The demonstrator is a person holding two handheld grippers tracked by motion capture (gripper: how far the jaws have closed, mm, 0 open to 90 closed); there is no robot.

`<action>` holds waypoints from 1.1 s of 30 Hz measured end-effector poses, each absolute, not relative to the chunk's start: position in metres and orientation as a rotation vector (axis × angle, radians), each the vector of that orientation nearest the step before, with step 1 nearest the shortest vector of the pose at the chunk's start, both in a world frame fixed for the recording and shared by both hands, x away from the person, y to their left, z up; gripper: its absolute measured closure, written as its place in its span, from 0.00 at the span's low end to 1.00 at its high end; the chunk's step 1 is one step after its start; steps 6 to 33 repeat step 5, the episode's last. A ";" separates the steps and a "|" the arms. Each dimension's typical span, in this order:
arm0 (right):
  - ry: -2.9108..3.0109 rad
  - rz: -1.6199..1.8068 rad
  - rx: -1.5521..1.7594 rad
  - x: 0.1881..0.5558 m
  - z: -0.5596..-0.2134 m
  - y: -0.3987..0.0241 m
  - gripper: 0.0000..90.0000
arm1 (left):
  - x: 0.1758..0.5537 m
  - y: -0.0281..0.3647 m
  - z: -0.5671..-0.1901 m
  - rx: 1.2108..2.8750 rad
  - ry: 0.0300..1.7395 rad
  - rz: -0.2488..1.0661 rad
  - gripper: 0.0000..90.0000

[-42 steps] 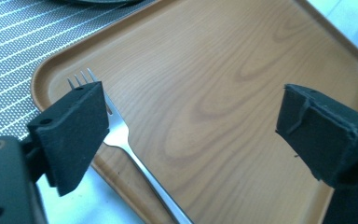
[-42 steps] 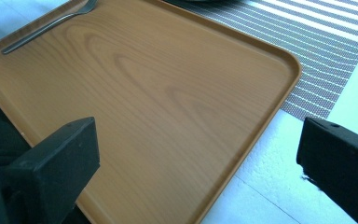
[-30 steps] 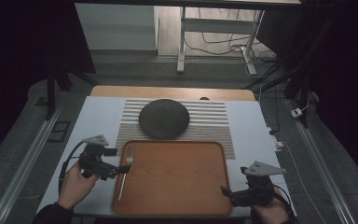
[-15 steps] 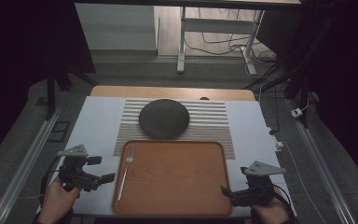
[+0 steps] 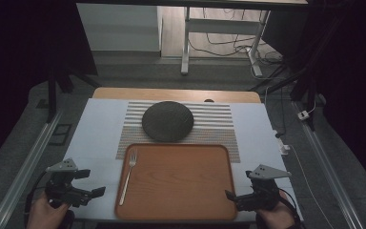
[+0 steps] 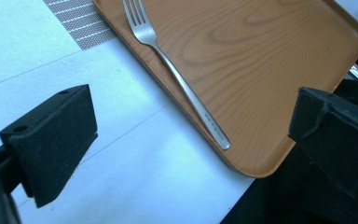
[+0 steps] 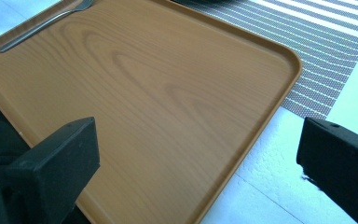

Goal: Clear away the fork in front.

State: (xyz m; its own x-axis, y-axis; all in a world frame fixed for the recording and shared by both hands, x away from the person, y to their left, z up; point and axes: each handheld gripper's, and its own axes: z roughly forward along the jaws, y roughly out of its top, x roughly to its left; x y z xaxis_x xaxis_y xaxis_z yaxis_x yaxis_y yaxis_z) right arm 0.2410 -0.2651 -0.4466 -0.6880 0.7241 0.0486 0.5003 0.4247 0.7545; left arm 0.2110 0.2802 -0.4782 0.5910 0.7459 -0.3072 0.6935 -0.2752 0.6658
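- My left gripper (image 5: 89, 183) and right gripper (image 5: 232, 198) both sit released, grasping nothing.
- The fork (image 5: 128, 175) lies on the tray (image 5: 181, 210), its tines cut off in the right gripper view.

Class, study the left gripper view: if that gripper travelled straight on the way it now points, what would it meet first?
Probably the fork lying along the near edge of the wooden tray; its handle sits between the open jaws' line, though depth is uncertain.
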 end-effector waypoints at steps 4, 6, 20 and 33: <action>2.401 1.126 1.064 0.241 -0.447 -0.265 0.00 | 0.213 0.279 -0.479 2.033 1.151 0.075 0.01; 2.402 1.123 1.060 0.241 -0.447 -0.265 0.00 | 0.214 0.279 -0.478 2.030 1.153 0.069 0.01; 2.402 1.123 1.060 0.241 -0.447 -0.265 0.00 | 0.214 0.279 -0.478 2.030 1.153 0.069 0.01; 2.402 1.123 1.060 0.241 -0.447 -0.265 0.00 | 0.214 0.279 -0.478 2.030 1.153 0.069 0.01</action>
